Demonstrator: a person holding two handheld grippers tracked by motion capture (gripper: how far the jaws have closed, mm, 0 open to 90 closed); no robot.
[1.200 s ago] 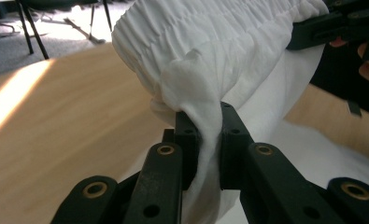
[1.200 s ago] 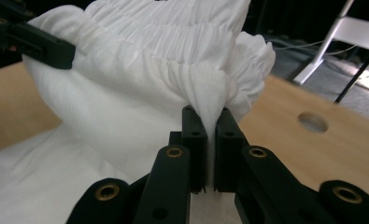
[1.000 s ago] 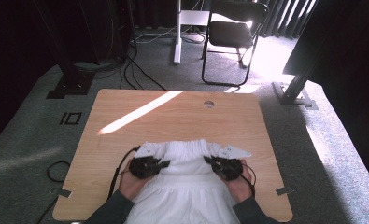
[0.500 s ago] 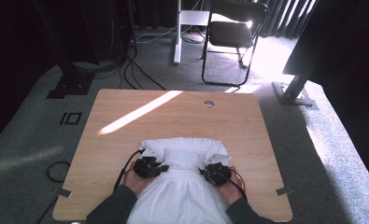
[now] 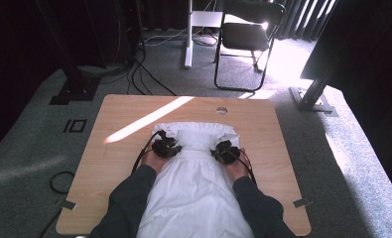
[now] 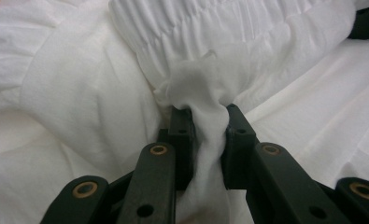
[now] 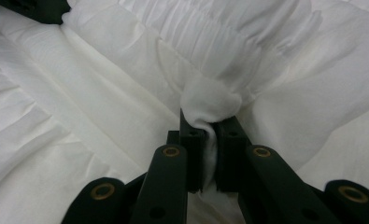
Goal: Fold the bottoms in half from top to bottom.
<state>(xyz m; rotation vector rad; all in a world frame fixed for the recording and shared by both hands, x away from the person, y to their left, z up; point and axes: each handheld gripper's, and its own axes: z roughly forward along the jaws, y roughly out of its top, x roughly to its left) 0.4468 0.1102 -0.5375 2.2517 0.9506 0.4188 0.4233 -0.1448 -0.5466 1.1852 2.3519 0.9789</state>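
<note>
Each hand-held gripper — left, right — clamped on white garment; wooden table beneath.

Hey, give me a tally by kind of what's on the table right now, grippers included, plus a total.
White garment: 1
Grippers: 2, left gripper and right gripper, each shut on a bunch of the garment
Total: 3

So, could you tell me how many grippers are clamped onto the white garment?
2: the left gripper pinches a bunch by the garment's gathered band, and the right gripper pinches one on the opposite side.
</note>
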